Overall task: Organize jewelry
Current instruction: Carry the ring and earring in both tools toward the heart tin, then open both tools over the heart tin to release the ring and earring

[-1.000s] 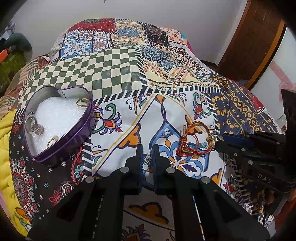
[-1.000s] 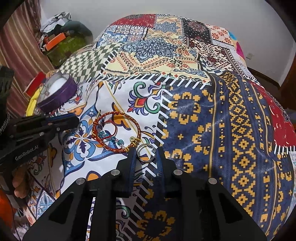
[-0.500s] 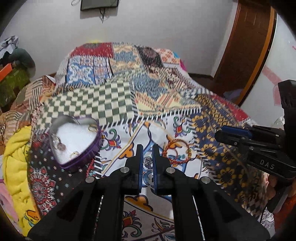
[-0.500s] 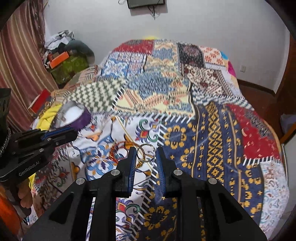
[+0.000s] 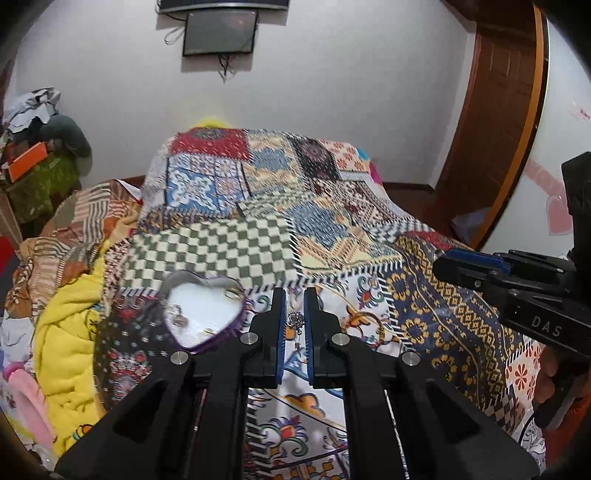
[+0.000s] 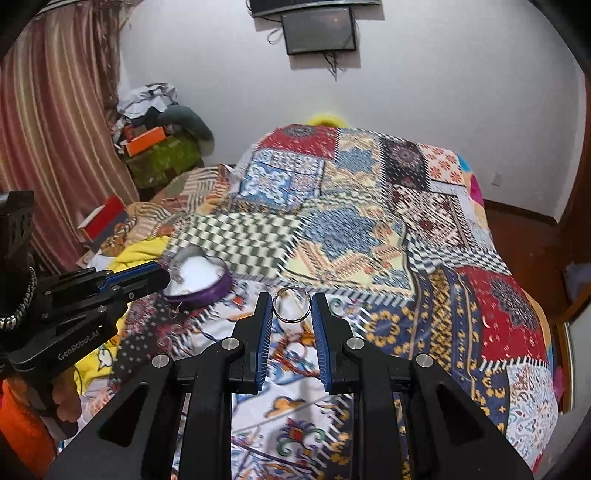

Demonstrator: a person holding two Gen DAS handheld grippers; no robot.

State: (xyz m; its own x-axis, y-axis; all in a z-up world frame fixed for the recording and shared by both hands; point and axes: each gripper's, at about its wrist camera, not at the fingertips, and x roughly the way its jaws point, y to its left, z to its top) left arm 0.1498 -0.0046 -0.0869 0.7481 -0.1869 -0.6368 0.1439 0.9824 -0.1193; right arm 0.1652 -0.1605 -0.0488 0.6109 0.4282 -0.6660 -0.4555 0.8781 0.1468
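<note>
Even, soft indoor light, no hard shadows. Motion blur is smearing the patchwork bedspread (image 5: 258, 236) and heart-shaped tin (image 5: 203, 314). Fisheye is bending edges, corners going black.

Each fisheye camera sits behind its own claw, raised above the bed and looking obliquely down its length toward the white back wall. Both views share the patchwork-patterned bedspread (image 5: 258, 236) (image 6: 332, 229), the purple heart-shaped tin (image 5: 203, 314) (image 6: 199, 280) and the wall-mounted dark screen (image 5: 219, 33) (image 6: 319, 33).
</note>
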